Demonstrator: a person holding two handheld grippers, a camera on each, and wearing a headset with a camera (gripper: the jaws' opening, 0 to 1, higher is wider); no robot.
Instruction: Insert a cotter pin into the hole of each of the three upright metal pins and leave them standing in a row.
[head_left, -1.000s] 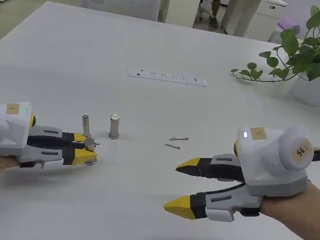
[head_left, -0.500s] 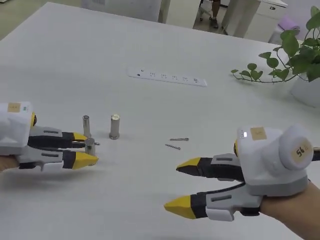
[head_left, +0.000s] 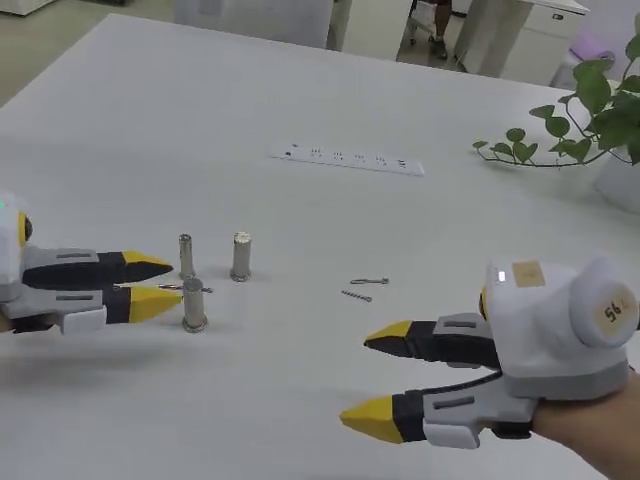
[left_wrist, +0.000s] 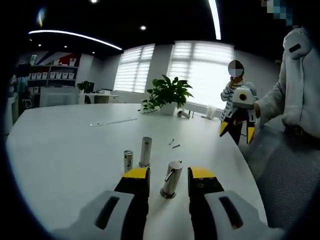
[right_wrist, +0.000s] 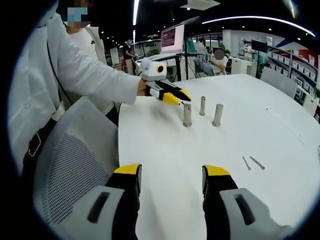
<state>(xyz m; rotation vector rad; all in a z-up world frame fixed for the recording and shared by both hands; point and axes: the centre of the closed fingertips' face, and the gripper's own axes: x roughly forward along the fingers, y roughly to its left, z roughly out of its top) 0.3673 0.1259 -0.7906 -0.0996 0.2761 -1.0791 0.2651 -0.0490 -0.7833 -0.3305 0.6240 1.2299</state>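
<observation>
- At left on the white table (head_left: 120, 130), the yellow-tipped left gripper (head_left: 158, 282) is open, tips just beside a short upright steel pin (head_left: 194, 305) carrying a thin cotter pin (left_wrist: 168, 175).
- Behind it stand a slim steel pin (head_left: 186, 256) and a thicker steel pin (head_left: 241, 256).
- Two loose cotter pins (head_left: 370, 281) lie mid-table.
- The yellow-tipped right gripper (head_left: 372, 378) hovers open, empty.

The white counter (head_left: 300, 390) carries three upright metal pins: a front pin (head_left: 194, 305) and, behind it, two side by side (head_left: 186, 256) (head_left: 241, 257). To their right lie two loose cotter pins (head_left: 369, 281) (head_left: 356, 296), near each other. Farther back lies a power strip (head_left: 346, 159), and a plant pot (head_left: 620, 180) stands at the right edge.
</observation>
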